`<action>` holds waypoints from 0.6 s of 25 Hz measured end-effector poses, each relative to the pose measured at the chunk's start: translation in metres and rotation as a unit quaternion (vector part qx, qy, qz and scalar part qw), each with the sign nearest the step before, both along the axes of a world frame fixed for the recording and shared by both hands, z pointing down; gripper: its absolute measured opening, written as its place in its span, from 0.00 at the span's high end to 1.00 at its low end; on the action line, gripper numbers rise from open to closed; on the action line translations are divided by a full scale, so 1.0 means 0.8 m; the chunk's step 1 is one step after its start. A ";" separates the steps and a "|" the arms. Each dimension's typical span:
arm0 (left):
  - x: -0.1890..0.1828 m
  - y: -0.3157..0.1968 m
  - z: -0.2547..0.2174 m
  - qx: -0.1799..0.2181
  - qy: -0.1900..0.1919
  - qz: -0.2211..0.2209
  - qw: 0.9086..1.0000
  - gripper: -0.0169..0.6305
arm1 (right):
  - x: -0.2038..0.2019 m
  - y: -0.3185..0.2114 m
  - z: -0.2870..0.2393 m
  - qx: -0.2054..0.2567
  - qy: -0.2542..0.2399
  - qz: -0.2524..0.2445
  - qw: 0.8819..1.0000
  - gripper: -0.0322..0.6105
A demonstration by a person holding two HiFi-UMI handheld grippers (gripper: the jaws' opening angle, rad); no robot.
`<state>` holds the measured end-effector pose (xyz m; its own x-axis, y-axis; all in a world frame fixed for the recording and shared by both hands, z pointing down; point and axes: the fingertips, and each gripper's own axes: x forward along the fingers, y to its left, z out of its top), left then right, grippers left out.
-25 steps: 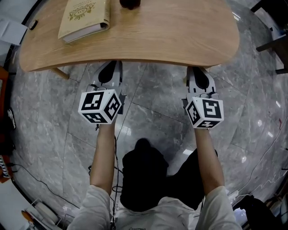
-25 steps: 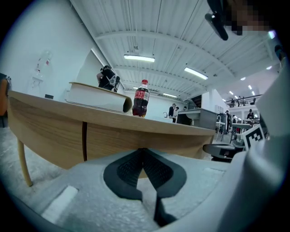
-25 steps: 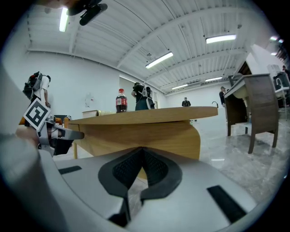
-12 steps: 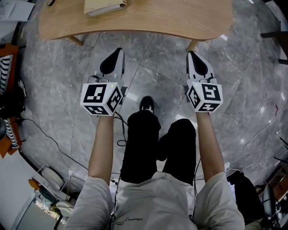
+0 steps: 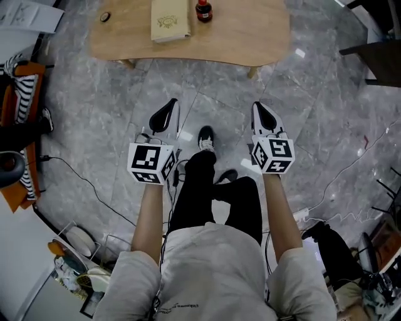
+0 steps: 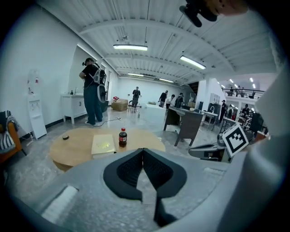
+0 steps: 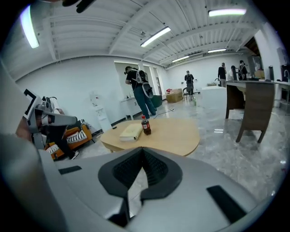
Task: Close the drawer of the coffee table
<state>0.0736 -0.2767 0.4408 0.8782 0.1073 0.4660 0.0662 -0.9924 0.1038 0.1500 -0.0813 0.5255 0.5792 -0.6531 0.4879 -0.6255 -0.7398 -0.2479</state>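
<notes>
The low wooden coffee table [image 5: 244, 39] stands at the top of the head view, some way ahead of me on the grey marble floor. On it lie a cream book [image 5: 170, 20], a red-capped bottle [image 5: 203, 10] and a small dark disc [image 5: 105, 17]. No drawer shows in any view. My left gripper [image 5: 171, 104] and right gripper [image 5: 257, 106] hover side by side over the floor, short of the table, both shut with nothing held. The left gripper view shows the table [image 6: 77, 152] beyond the left gripper's [image 6: 143, 150] closed jaws. The right gripper view shows the table [image 7: 174, 133] past the right gripper [image 7: 142, 148].
An orange seat with a striped cushion [image 5: 17, 94] sits at the left. Cables [image 5: 81, 178] trail on the floor. A dark desk [image 5: 379, 53] is at the upper right, clutter [image 5: 75, 263] at the lower left, a bag [image 5: 335, 247] at the lower right. People [image 6: 93, 90] stand far behind the table.
The view has pulled back from the table. Both grippers were at its near edge; now they are well clear of it over the floor, still shut.
</notes>
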 end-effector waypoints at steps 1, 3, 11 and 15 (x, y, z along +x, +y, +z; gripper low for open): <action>-0.010 0.006 -0.016 -0.003 -0.006 0.003 1.000 0.96 | -0.010 0.002 -0.019 0.000 -0.005 0.001 1.000 0.93; -0.028 0.017 -0.046 -0.011 -0.015 0.009 1.000 0.96 | -0.032 0.004 -0.056 -0.001 -0.010 0.001 1.000 0.93; -0.091 0.047 -0.130 -0.025 -0.024 0.010 0.999 0.96 | -0.104 0.002 -0.160 0.002 -0.009 0.006 1.000 0.93; -0.129 0.065 -0.167 -0.028 -0.015 0.000 0.999 0.96 | -0.144 0.008 -0.207 0.002 0.005 0.017 1.000 0.93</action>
